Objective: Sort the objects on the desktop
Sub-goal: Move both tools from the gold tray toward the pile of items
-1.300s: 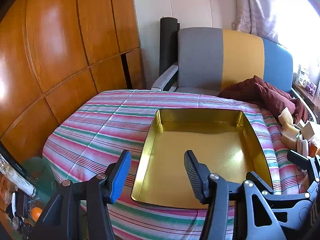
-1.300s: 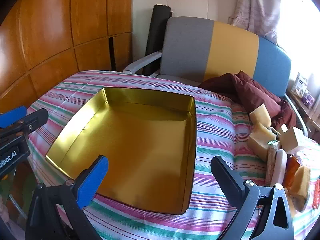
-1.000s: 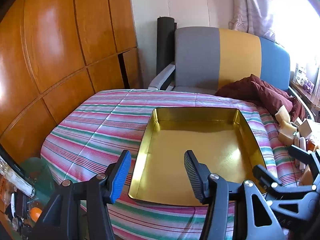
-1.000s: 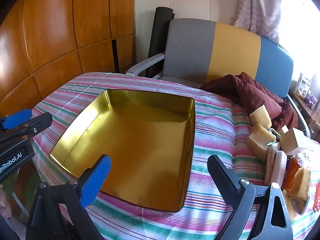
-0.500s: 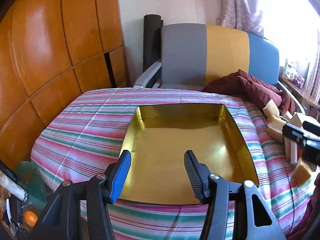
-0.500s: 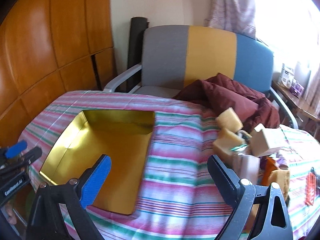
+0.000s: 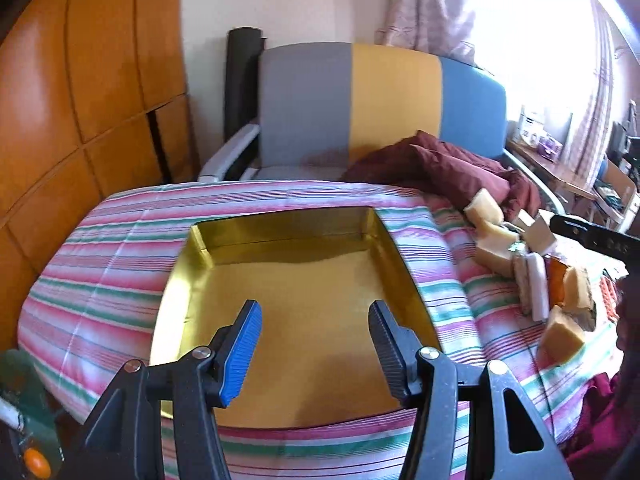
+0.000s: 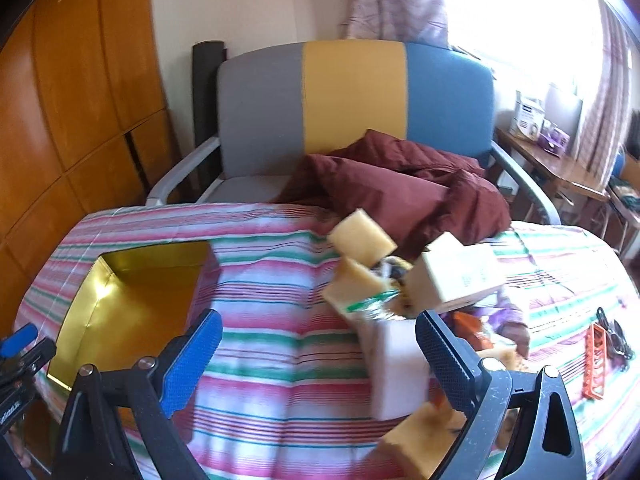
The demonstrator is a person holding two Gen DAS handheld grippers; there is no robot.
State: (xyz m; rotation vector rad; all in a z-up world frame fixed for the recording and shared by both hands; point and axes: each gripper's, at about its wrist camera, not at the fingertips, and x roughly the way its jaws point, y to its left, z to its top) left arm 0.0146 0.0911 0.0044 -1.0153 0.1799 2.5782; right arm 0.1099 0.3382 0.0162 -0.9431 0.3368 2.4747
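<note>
An empty gold metal tray point(image 7: 280, 284) lies on the striped tablecloth; its far corner also shows in the right wrist view point(image 8: 132, 300). My left gripper point(image 7: 316, 340) is open and empty, hovering over the tray's near half. A heap of yellow sponge blocks point(image 8: 362, 236), a white block point(image 8: 396, 364) and a cream box point(image 8: 460, 276) lies right of the tray; the heap also shows in the left wrist view point(image 7: 532, 276). My right gripper point(image 8: 318, 348) is open and empty, its right finger beside the white block.
A grey, yellow and blue armchair point(image 8: 352, 92) with a maroon cloth point(image 8: 400, 188) stands behind the table. An orange comb-like object point(image 8: 596, 360) lies far right. A wooden panel wall point(image 7: 80, 80) is on the left. A side table point(image 8: 560, 160) stands by the window.
My right gripper has swung right from over the tray toward the heap of blocks. My left gripper's view has shifted a little right; it stays over the tray. Both jaws stay open.
</note>
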